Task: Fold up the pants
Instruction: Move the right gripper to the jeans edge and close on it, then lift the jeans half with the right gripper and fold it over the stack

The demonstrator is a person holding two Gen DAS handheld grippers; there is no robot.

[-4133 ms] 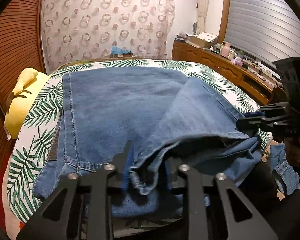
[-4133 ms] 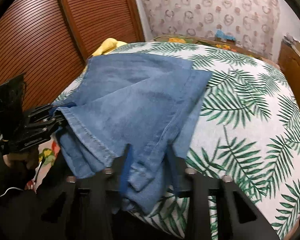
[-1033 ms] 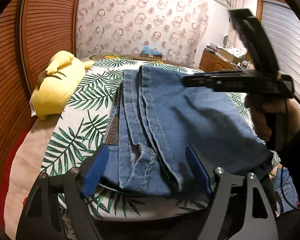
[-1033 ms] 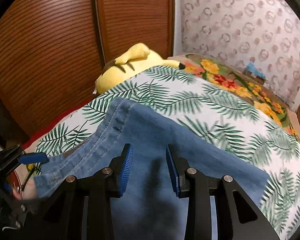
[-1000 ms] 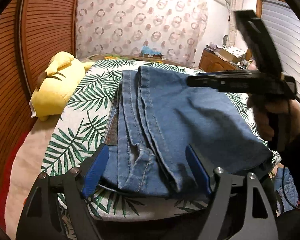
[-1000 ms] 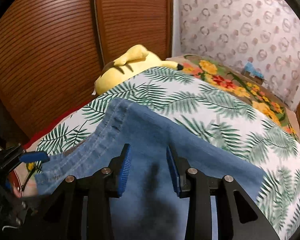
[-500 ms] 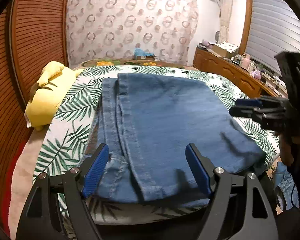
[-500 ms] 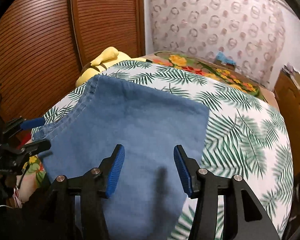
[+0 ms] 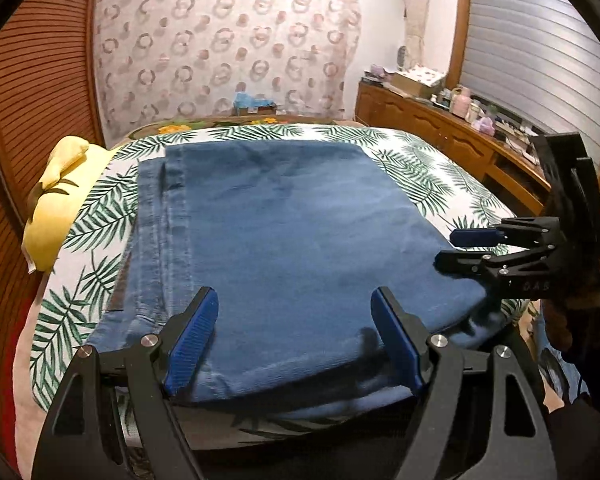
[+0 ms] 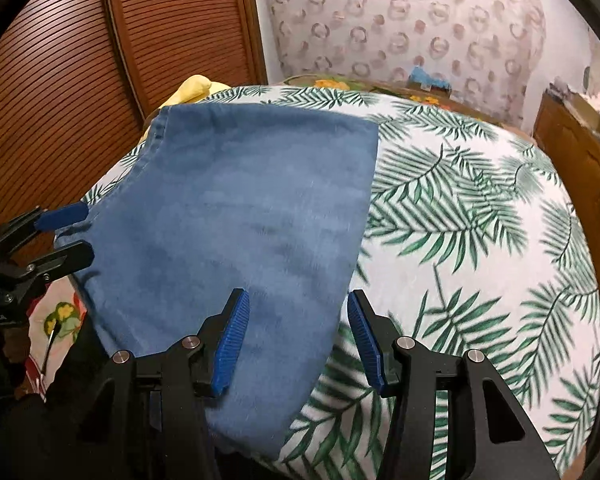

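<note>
Plush point(image 9: 56, 204) is seen at bed's point(image 9: 440, 184) left edge. Pants point(image 9: 284, 240) are laid flat mid-bed, folded into a rectangle. Left tongs point(image 9: 294, 340) are held wide, empty, over the near edge; right tongs point(image 10: 296, 336) parted, nothing gripped. Fold step judged released; next fold calls for gripping an edge.

The right gripper point(image 9: 456, 246), at three o'clock in the left wrist view, bears faint letters, seemingly "OAS"; nothing else is legible.

Folded jeans point(image 9: 292, 232) on leaf-print bed point(image 9: 416, 168)
</note>
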